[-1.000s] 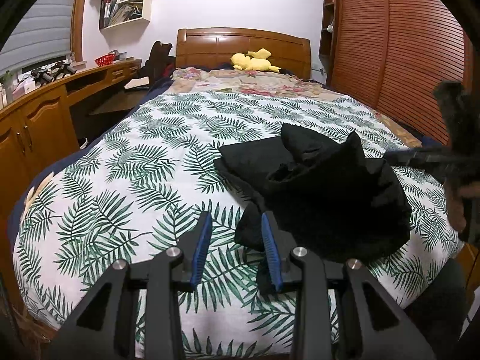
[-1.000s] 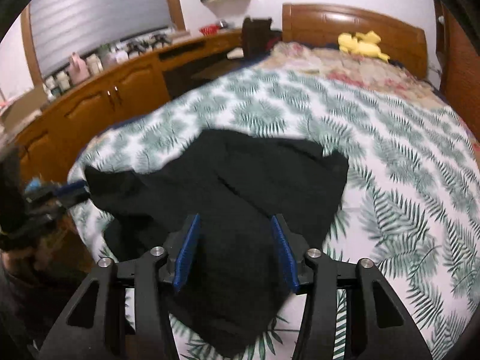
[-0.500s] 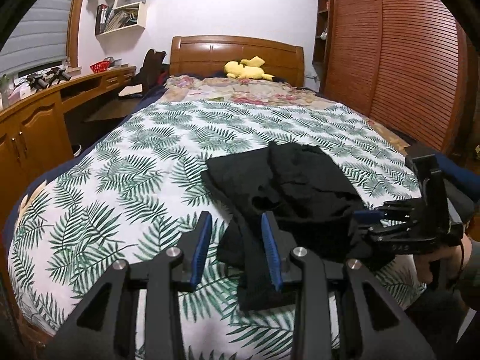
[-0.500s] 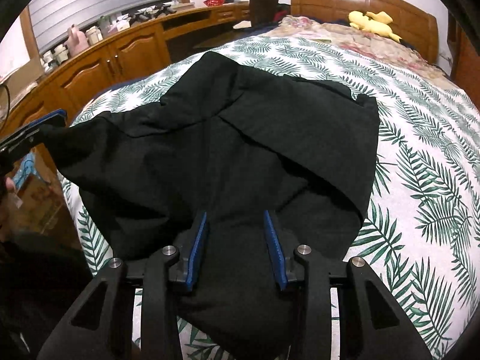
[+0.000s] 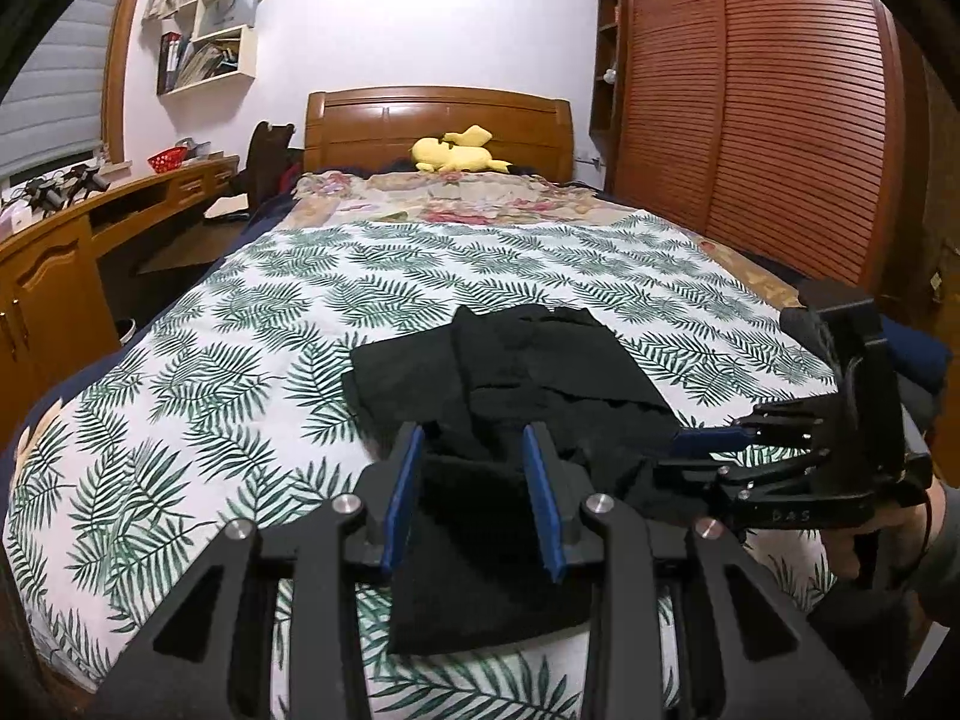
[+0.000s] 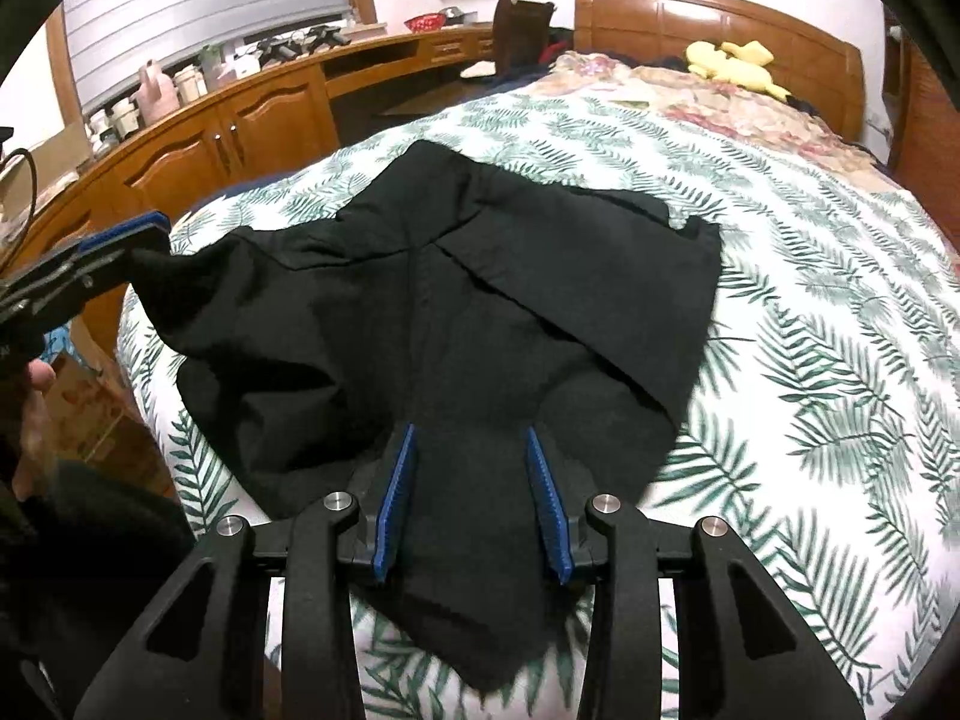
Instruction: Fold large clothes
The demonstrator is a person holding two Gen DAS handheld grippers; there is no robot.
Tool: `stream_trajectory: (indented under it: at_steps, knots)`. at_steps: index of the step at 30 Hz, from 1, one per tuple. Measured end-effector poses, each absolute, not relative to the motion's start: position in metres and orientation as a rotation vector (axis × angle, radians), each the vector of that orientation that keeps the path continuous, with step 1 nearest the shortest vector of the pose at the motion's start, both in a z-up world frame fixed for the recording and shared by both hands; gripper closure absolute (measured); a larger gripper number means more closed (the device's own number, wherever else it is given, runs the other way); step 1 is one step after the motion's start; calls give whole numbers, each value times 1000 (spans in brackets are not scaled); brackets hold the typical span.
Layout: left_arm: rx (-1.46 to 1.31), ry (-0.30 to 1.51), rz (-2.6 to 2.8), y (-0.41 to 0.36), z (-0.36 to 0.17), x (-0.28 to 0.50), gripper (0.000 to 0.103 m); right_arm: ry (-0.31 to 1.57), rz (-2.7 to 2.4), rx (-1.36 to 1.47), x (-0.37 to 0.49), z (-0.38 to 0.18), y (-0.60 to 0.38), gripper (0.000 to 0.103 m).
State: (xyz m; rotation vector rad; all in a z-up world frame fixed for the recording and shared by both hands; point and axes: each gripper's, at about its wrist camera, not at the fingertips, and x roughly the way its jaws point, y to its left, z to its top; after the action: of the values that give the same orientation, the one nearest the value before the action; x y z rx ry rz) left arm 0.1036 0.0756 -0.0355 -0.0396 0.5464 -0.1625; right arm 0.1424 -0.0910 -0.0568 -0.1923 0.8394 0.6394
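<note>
A large black garment lies partly folded on the leaf-print bedspread near the foot of the bed. In the left wrist view my left gripper has black cloth bunched between its blue pads. The right wrist view shows that gripper pinching a corner that is drawn out to a point. My right gripper is shut on the near hem, where the garment tents up into its pads. Seen from the left, the right gripper sits low at the garment's right edge, held by a hand.
A wooden headboard with a yellow plush toy stands at the far end. A wooden desk and cabinets run along the left of the bed, and slatted wardrobe doors along the right. Leaf-print bedspread lies bare beyond the garment.
The garment has come down from a raised bunch and now lies flatter on the bed. The right gripper has sunk to the bed's edge, and the left has drawn its corner sideways.
</note>
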Motion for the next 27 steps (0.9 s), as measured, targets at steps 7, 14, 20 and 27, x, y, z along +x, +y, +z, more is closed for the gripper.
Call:
stream_trajectory:
  at_steps: [7,14,20,27]
  knots:
    - [-91,488,-190,82,-23,94,71,836,618,-171,140,-55,-107,65]
    - [-73,513,-237,71,-26,96,71,834,610,-156,143,-58,-112,65]
    - [-31,622,-195,64,-50,112,71,825,604,-144,151,-58,-115,65]
    - [-124,671,-234,84,-60,117,96,816,619,-92,161,-55,-124,65]
